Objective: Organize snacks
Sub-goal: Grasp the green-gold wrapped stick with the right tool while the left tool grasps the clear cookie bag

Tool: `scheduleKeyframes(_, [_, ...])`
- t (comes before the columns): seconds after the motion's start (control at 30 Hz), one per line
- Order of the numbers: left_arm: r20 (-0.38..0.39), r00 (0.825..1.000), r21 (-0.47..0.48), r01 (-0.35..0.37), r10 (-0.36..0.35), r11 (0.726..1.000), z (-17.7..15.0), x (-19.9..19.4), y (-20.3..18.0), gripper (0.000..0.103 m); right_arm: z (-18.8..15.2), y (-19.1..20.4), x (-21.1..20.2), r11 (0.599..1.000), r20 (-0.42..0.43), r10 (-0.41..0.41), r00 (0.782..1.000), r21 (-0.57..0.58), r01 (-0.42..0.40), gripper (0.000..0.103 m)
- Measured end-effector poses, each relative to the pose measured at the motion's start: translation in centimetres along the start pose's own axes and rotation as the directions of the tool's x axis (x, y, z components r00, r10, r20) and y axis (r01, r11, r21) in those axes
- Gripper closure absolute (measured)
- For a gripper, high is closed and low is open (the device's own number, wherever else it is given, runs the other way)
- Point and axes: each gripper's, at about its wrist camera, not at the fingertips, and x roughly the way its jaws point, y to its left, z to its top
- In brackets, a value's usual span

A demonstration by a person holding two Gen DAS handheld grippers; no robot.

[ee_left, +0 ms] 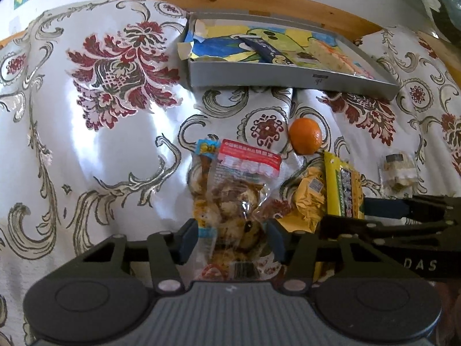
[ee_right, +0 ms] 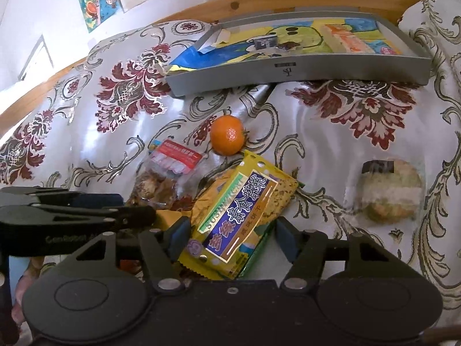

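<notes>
Snacks lie in a loose heap on the patterned cloth (ee_left: 86, 150) in front of you, with the grey tray (ee_right: 302, 70) beyond them against the wooden edge; the tray already holds a few packets on its painted lining.

Your largest piece is the yellow biscuit packet (ee_right: 239, 216). It sits between the fingers of your right gripper (ee_right: 230, 238), its long axis running diagonally from near-left to far-right, so it crosses the gap at an angle. The fingers stand apart on either side of it, and you are not clamping it.

Next in size, the clear bag of brown snacks with the red label (ee_left: 239, 190) lies between the fingers of your left gripper (ee_left: 230, 238), its long axis pointing roughly straight away from you toward the tray. Those fingers are spread too, flanking the bag without pinching it.

Each gripper is nearest its own packet, and the two grippers sit close side by side, so you probably need to mind their clearance.

The round wrapped cake (ee_right: 389, 193) rests well apart to your right. The orange (ee_right: 226, 135) sits just beyond the heap, between it and the tray.
</notes>
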Motion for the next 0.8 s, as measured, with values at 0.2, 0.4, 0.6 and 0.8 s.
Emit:
scheduleKeyframes(0.2, [-0.032,0.999,0.021,-0.009,0.01,1.0,0.7,1.0,-0.3,0.045,0.1,-0.8,0.7,0.998,0.006,0.024,1.0,0.052,-0.025,0.033])
scheduleKeyframes(0.4, [-0.053,0.999,-0.01,-0.004,0.004,1.0,1.1,1.4,0.2,0.04,0.1,-0.9,1.3,0.997,0.02,0.033,0.999,0.076,-0.035,0.027])
scheduleKeyframes(0.6, [-0.063,0.998,-0.026,0.0,-0.002,1.0,1.1,1.4,0.4,0.043,-0.1,-0.7,1.4,0.998,0.024,0.009,1.0,0.055,-0.01,0.038])
scheduleKeyframes(0.8, [-0.075,0.997,-0.028,0.007,-0.009,1.0,1.2,1.2,0.0,0.053,-0.1,-0.6,1.1,0.998,0.018,0.015,1.0,0.055,-0.016,0.041])
